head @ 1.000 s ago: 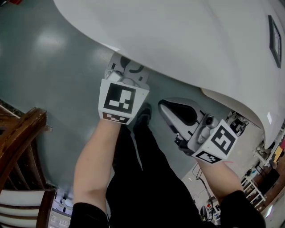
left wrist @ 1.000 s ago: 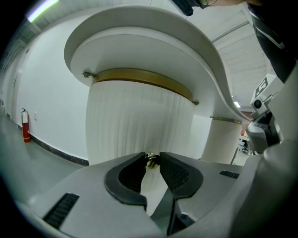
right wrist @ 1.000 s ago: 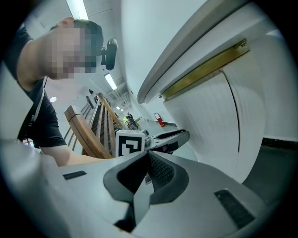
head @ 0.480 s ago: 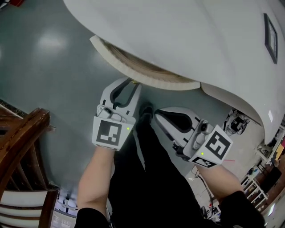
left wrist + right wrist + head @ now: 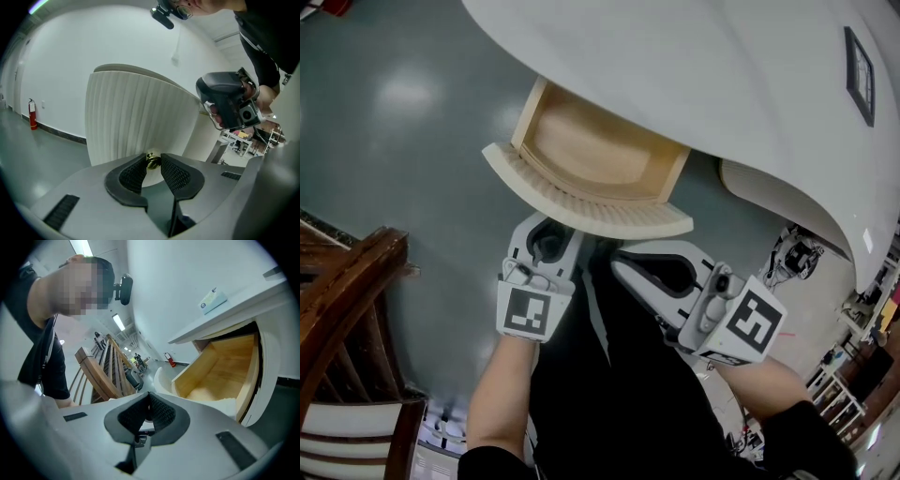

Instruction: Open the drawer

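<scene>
The drawer point(image 5: 592, 150) has come well out of the curved white cabinet point(image 5: 694, 84) since a second ago, when it was shut flush under the overhang. The left gripper point(image 5: 549, 232) has drawn back towards the person with it. Now the drawer stands a good way open over the grey floor point(image 5: 403, 141). Its pale wooden box is bare as far as I can see, and its fluted front point(image 5: 581, 204) sits just ahead of the left gripper.

In the left gripper view the jaws stand narrow, their ribbed tips closed on the small brass knob point(image 5: 152, 160) in the middle of that front. The right gripper point(image 5: 623, 267) hangs just beside it, jaws pressed together on nothing.

I'd judge the drawer light: thin wood, seemingly no load, sliding freely. The knob is the only real purchase, since the curved, ribbed front gives nothing to pinch. It is small, round and polished, so likely slippery. The hold wants to sit behind the knob's head, with the pull kept straight along the drawer's run. I can see no stop, so it might slide right out if drawn much further.
</scene>
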`<act>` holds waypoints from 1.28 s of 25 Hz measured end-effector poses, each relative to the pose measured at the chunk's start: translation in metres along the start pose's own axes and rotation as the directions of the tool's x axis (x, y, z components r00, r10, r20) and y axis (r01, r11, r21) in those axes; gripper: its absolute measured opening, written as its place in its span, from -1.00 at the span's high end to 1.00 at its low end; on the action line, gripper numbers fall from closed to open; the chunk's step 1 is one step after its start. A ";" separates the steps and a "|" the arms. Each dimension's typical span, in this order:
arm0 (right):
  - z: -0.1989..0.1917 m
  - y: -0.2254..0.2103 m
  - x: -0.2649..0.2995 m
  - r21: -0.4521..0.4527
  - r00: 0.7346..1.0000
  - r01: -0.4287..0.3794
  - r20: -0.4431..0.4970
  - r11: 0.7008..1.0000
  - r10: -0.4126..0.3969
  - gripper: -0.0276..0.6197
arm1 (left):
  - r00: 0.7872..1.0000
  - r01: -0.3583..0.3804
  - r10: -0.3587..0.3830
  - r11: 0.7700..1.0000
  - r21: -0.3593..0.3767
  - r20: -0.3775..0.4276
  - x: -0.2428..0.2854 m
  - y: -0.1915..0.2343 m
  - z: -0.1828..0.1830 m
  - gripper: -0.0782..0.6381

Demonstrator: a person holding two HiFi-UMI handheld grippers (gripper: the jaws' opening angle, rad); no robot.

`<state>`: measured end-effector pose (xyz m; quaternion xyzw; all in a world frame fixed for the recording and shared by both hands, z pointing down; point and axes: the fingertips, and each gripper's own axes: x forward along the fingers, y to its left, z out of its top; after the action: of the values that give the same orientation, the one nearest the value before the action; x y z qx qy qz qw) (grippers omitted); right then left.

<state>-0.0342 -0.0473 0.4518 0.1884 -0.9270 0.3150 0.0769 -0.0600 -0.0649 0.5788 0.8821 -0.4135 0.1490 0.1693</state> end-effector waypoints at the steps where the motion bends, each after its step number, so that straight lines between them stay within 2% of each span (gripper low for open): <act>1: 0.002 0.000 0.001 0.004 1.000 -0.006 0.012 1.000 0.006 0.88 | 1.000 0.003 -0.003 1.000 0.002 -0.006 -0.001 -0.002 -0.002 0.49; 10: -0.023 -0.003 -0.010 0.035 1.000 0.015 -0.018 0.999 -0.015 0.88 | 0.997 0.030 -0.030 1.000 0.002 -0.069 -0.003 -0.013 -0.016 0.49; 16: -0.035 0.024 -0.011 0.041 1.000 0.000 0.030 0.999 -0.001 0.88 | 0.994 0.016 -0.016 1.000 -0.007 -0.106 -0.031 -0.018 -0.031 0.49; 20: -0.041 0.037 -0.029 0.066 0.998 0.009 0.066 0.998 -0.013 0.88 | 0.991 0.027 -0.024 0.999 0.023 -0.134 -0.031 -0.019 -0.034 0.49; 24: -0.058 0.057 -0.059 0.053 0.998 0.042 0.051 0.998 -0.044 0.88 | 0.980 -0.089 0.102 0.993 0.080 -0.170 -0.047 -0.013 -0.034 0.43; 26: -0.054 0.059 -0.073 0.062 0.996 0.076 0.035 0.995 -0.078 0.88 | 0.978 -0.133 0.141 0.989 0.062 -0.152 -0.054 -0.013 -0.019 0.37; 32: 0.022 0.110 -0.097 0.019 0.997 0.048 0.062 0.999 -0.049 0.88 | 0.968 -0.229 0.224 0.973 -0.033 -0.114 -0.096 -0.025 0.056 0.37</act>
<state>0.0110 0.0485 0.3479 0.2212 -0.9213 0.3152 0.0539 -0.0930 -0.0083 0.4850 0.8157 -0.5047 0.2059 0.1935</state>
